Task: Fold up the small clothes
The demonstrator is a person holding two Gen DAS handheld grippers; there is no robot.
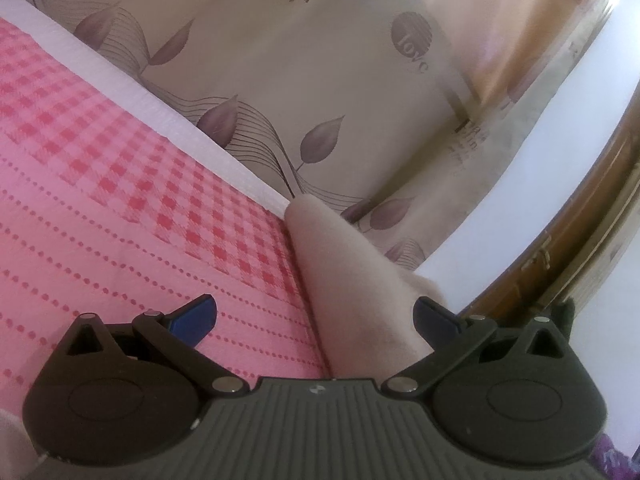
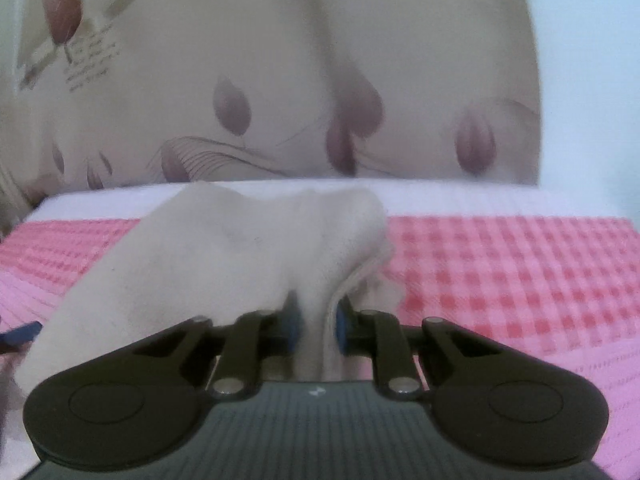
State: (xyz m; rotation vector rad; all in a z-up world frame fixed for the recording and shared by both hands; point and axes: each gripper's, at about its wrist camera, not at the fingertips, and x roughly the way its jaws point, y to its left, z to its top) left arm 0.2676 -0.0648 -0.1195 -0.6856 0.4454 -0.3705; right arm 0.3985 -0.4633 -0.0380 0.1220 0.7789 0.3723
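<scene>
Two grippers are working over a pink cloth [image 1: 120, 208], woven in red checks and dotted rows. The right gripper [image 2: 316, 326] is pinching a soft, fuzzy beige garment [image 2: 224, 248] between its blue pads [image 2: 342, 320], the fabric rising in a crumpled hump above the cloth. The left gripper [image 1: 316, 316] is standing wide open, holding nothing, with a beige fold running up between its fingers. Beyond, a leaf-printed curtain [image 1: 320, 60] is hanging.
</scene>
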